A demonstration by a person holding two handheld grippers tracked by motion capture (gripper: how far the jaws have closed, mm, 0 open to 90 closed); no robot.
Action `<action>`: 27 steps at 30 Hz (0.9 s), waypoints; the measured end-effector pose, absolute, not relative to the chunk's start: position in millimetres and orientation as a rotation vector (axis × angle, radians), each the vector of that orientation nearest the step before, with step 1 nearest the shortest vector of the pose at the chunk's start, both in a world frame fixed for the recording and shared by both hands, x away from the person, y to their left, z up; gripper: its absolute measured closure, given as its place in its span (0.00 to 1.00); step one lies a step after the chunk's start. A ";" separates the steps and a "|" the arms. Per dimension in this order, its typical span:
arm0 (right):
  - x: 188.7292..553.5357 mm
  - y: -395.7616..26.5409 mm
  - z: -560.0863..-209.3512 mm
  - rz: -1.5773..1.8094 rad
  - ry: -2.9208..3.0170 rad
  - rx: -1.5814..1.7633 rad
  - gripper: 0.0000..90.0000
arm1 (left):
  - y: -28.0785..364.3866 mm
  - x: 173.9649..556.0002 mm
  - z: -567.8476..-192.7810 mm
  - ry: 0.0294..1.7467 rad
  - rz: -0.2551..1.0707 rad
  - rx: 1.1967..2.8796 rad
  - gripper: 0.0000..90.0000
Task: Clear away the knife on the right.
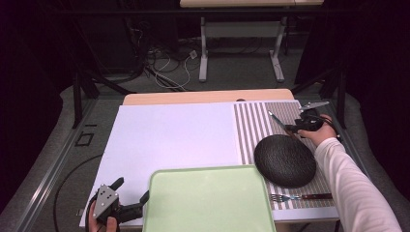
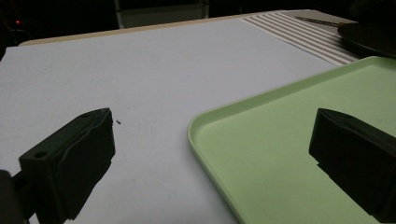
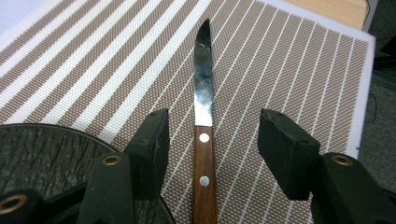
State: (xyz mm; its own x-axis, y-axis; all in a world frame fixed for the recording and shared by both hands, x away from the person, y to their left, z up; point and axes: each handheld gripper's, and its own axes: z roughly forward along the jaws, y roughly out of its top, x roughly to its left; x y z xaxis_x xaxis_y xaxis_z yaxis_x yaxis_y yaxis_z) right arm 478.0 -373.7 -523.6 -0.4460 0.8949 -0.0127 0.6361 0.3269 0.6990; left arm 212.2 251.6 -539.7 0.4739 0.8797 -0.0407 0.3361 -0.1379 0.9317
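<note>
A knife [image 3: 203, 102] with a brown wooden handle and steel blade lies on the striped placemat [image 3: 285, 60]. My right gripper [image 3: 212, 133] is open over it, a jaw on either side of the handle and neither pad touching it. In the high view the right gripper [image 1: 291, 129] is at the far right, just beyond the black plate [image 1: 284, 160], with the knife [image 1: 276, 120] pointing away to the left. My left gripper [image 1: 130, 190] is open at the front left, straddling the corner of the empty green tray [image 1: 208, 203]. Nothing is between its jaws.
A fork [image 1: 300, 197] with a dark handle lies on the placemat in front of the plate. A white sheet [image 1: 169, 135] covers the table's left and middle. The tray's rim [image 2: 198, 140] runs between my left jaws. Table legs and cables are beyond the far edge.
</note>
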 end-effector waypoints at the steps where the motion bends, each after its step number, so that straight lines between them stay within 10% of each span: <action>1: 478.9 -372.3 -524.9 0.880 2.209 1.355 0.49 | 251.6 212.2 -539.8 1.050 0.667 1.703 0.01; 27: 486.2 -369.8 -549.5 0.840 2.191 1.479 0.67 | 251.0 212.7 -540.4 1.049 0.661 1.711 0.01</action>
State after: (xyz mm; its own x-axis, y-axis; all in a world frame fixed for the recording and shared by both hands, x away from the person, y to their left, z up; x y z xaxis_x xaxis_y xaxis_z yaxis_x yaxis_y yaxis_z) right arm 486.2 -369.8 -549.5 -0.3834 0.9232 0.0275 0.7051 0.2734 0.6543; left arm 212.7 251.0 -540.4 0.4778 0.8775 -0.0408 0.3415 -0.1428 0.9290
